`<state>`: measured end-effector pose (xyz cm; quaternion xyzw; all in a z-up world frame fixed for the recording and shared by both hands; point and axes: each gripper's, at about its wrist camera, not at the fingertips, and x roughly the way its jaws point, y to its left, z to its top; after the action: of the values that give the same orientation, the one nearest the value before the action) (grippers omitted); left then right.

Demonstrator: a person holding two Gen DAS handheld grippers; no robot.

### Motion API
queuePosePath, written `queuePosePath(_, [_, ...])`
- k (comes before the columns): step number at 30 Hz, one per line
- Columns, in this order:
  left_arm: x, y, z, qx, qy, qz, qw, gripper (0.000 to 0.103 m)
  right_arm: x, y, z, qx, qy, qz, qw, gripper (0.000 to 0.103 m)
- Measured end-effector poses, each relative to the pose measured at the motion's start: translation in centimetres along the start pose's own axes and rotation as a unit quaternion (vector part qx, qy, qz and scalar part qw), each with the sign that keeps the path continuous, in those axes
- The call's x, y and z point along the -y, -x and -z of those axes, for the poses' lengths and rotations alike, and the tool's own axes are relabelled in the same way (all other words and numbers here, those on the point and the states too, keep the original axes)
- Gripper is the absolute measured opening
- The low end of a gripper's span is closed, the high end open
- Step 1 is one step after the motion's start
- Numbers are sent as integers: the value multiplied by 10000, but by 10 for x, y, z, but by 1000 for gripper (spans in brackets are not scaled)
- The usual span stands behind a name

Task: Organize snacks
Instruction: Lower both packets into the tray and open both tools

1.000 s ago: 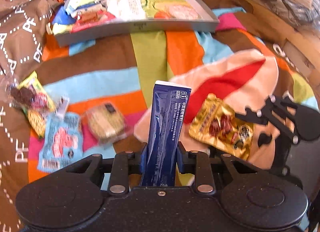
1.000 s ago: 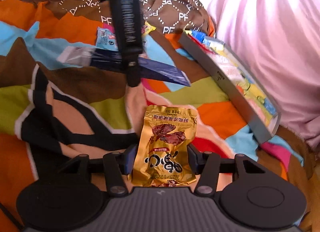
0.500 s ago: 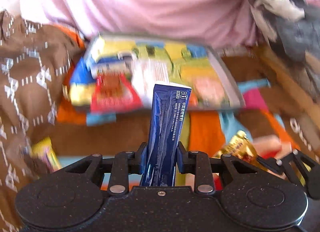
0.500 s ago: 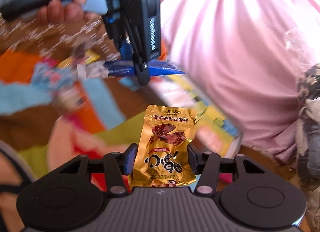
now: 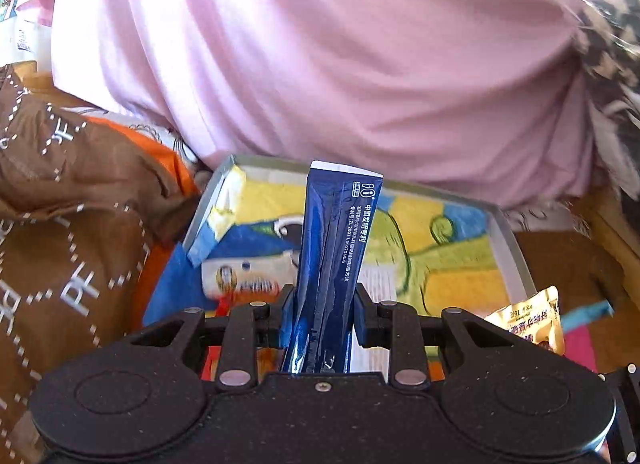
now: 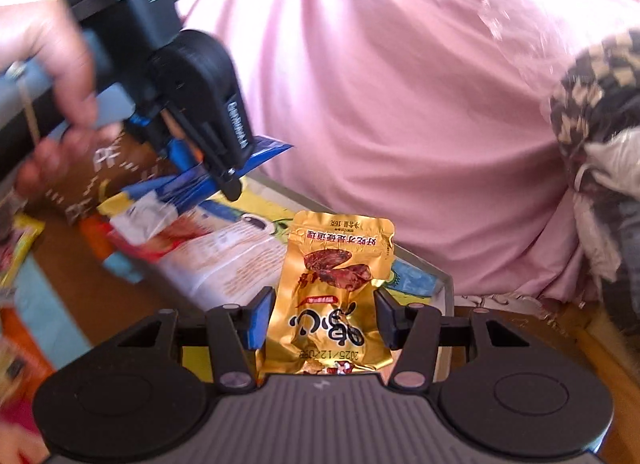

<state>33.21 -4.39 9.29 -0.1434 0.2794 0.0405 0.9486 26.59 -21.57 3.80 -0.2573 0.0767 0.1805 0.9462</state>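
- Both grippers have swung up off the striped bedspread since a second ago, and the loose packets that lay around them are gone from the left wrist view; the grey rectangular tray with the cartoon-printed liner (image 5: 516, 248) now fills the middle ground just ahead.
- Nearest in the left wrist view, the left gripper (image 5: 320, 312) is clamped on the long dark-blue foil stick packet (image 5: 336, 256), which stands upright between the jaws, its white-edged top reaching over the tray's far rim.
- Nearest in the right wrist view, the right gripper (image 6: 320, 320) pinches the crinkled gold foil snack pouch (image 6: 336, 296), printed side up and lettering upside down, with the pouch sitting above the tray's near right corner.
- A little further out, the left gripper with its blue packet hangs over the tray's left part, a hand (image 6: 44, 76) wrapped around its handle.
- Snack bags already lie in that left part of the tray, blurred.
- Beyond the tray rises a pink fabric mound (image 5: 340, 64), and a brown patterned cloth (image 5: 68, 224) lies to its left.
- My read: carrying is done, and letting both packets drop into the tray comes next.
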Motion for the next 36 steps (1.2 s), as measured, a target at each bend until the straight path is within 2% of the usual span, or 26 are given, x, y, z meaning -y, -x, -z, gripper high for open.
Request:
queuePosePath(4, [3,-16,-7,-67,-197,-57,9998,31,11,-17,3,-143,-189,174,9996,57])
queuePosePath(9, [-2,-29,-9,-111,-175,-99,9997,31,25,-36,2,-494,-663,167,9964,57])
queuePosePath(14, [-5,-38,-11,-128,-140,-188,9996,32,38,-50,8,-845,-1356,50,9871,58])
queuePosePath(19, [-7,-44,-15,-223,-108,-364,9990,32,47,-56,11,-950,-1687,6,9811,58])
queuePosePath(21, [-8,-47,-16,-279,-93,-453,9985,33,47,-57,10,-954,-1678,-10,9812,60])
queuePosePath(22, [-9,-49,-16,-315,-99,-499,9982,34,46,-57,10,-960,-1653,-15,9816,65])
queuePosePath(23, [-10,-50,-16,-325,-76,-549,9979,39,46,-57,10,-960,-1625,-15,9820,74])
queuePosePath(24, [-12,-51,-16,-342,-27,-579,9977,52,45,-57,10,-937,-1603,-3,9826,78])
queuePosePath(25, [-14,-52,-16,-368,50,-602,9975,61,44,-55,9,-896,-1589,14,9832,84])
queuePosePath(26, [-17,-52,-16,-362,142,-623,9973,74,44,-53,9,-847,-1571,28,9839,86])
queuePosePath(27, [-19,-51,-16,-347,216,-639,9971,77,44,-51,9,-816,-1545,37,9846,88])
queuePosePath(31, [-26,-43,-15,-192,400,-592,9973,79,46,-42,8,-668,-1542,189,9856,97])
queuePosePath(32, [-28,-40,-15,-116,438,-578,9973,83,47,-39,8,-624,-1581,221,9852,99])
queuePosePath(36, [-29,-25,-12,164,555,-485,9971,90,46,-25,5,-400,-1593,421,9855,103])
